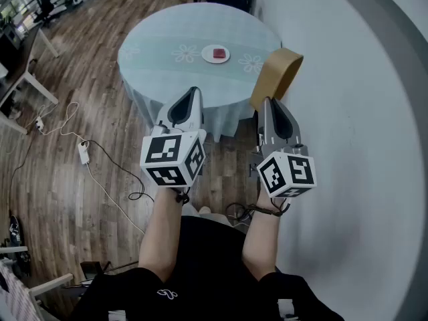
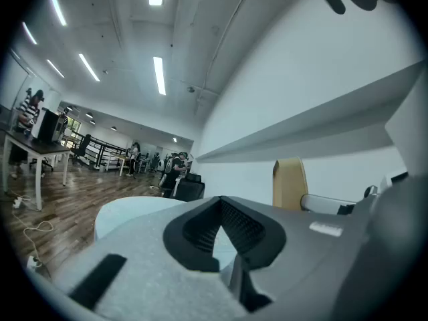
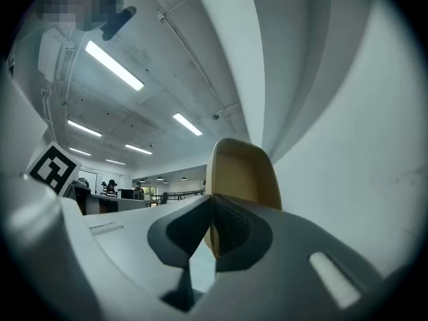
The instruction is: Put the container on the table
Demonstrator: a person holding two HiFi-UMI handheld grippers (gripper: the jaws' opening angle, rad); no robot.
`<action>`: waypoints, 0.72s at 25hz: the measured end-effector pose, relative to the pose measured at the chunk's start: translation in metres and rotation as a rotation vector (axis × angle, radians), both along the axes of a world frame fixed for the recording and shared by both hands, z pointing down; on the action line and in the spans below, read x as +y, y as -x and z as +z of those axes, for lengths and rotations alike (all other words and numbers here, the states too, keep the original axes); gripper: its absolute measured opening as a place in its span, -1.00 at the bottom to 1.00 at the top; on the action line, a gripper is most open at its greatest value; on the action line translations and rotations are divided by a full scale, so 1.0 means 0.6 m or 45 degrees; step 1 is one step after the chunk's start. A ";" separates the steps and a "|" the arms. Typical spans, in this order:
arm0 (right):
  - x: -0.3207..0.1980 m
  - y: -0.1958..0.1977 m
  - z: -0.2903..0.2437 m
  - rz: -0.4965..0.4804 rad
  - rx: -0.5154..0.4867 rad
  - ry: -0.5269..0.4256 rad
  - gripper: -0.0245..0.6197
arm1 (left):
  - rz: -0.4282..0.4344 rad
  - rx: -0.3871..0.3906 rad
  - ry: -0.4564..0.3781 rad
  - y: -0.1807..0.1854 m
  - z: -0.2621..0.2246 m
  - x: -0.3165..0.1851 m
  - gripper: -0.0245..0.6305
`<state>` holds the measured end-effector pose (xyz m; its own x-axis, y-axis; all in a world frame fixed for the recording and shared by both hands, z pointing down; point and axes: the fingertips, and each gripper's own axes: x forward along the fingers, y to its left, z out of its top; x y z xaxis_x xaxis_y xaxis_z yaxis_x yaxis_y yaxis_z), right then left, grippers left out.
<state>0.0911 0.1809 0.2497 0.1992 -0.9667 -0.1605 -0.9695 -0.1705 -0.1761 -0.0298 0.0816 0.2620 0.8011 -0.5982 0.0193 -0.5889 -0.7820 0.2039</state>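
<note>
Item: tan container (image 1: 277,77), off the table (image 1: 160,42), in the air by that table's right edge, beside the white wall.
Hold: right gripper (image 1: 267,102), jaws clamped on its lower rim; the body projects beyond the tips.
Orientation: long axis runs forward and upward from the jaws, rounded end farthest.
Left gripper (image 1: 194,91): jaws together, empty.

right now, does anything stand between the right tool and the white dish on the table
Yes: the tan chair back stands right ahead of the right tool, at the table edge. The white dish lies beyond, to its left.
</note>
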 end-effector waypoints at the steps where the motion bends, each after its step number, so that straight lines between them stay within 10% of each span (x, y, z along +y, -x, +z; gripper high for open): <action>1: 0.000 -0.004 0.001 -0.006 -0.001 -0.002 -0.86 | 0.000 -0.002 0.000 -0.005 0.002 0.001 -0.92; 18: -0.021 -0.099 -0.001 0.122 0.024 0.006 -0.86 | 0.056 -0.060 0.016 -0.089 0.023 -0.026 -0.92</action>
